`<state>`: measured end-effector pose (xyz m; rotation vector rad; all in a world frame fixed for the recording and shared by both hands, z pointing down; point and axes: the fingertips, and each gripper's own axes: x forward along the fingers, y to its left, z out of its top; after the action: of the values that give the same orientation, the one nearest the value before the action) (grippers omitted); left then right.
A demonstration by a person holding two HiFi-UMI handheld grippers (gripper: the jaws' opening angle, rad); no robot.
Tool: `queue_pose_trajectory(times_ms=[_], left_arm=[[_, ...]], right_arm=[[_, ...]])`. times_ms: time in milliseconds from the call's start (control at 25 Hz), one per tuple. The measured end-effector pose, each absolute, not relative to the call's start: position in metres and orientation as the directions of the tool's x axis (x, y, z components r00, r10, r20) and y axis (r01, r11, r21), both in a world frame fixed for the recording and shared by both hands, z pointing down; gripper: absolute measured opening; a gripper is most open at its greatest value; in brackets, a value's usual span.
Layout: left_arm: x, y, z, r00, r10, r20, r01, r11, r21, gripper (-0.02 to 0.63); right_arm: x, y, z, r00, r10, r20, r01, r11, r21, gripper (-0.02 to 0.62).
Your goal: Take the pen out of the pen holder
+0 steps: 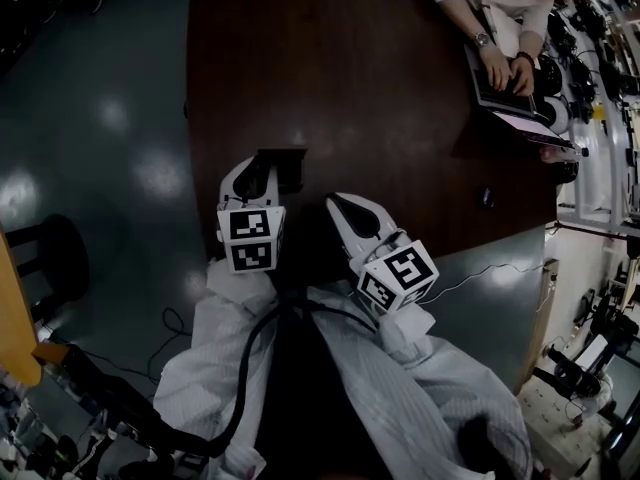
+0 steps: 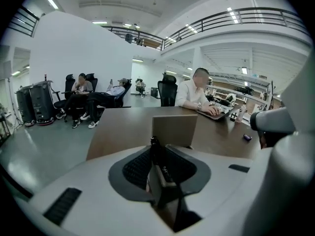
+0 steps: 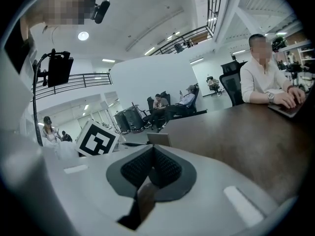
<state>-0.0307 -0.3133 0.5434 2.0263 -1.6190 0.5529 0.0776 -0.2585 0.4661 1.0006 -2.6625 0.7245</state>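
On the dark brown table (image 1: 380, 78) a boxy pen holder (image 1: 284, 160) stands near the front edge; it looks tan in the left gripper view (image 2: 173, 128). My left gripper (image 1: 262, 175) is right in front of it. A slim dark pen (image 2: 155, 154) stands upright between its pads, pinched where they converge, with its lower end hidden by the gripper. My right gripper (image 1: 338, 204) hovers to the right of the holder, shut, with nothing between its pads (image 3: 167, 168). The right gripper view shows the holder (image 3: 158, 138) just past the tips.
A person in a white shirt types on a laptop (image 1: 500, 93) at the table's far right corner. A small dark object (image 1: 487, 196) lies near the right edge. People sit on office chairs (image 2: 93, 100) beyond the table. Cables trail on the floor (image 1: 170, 323).
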Motion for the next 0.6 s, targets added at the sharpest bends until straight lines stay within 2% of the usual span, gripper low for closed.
queue_pose_trajectory(times_ms=[400, 600], left_arm=[[-0.034, -0.293, 0.537, 0.212, -0.758, 0.616, -0.977, -0.155, 0.145, 0.083], [-0.037, -0.287, 0.534, 0.174, -0.758, 0.628, -0.985, -0.138, 0.106, 0.083]], right_arm=[[0.077, -0.244, 0.449, -0.754, -0.578, 0.312, -0.657, 0.661, -0.363, 0.003], [0.078, -0.234, 0.446, -0.752, -0.58, 0.315, -0.66, 0.663, -0.355, 0.003]])
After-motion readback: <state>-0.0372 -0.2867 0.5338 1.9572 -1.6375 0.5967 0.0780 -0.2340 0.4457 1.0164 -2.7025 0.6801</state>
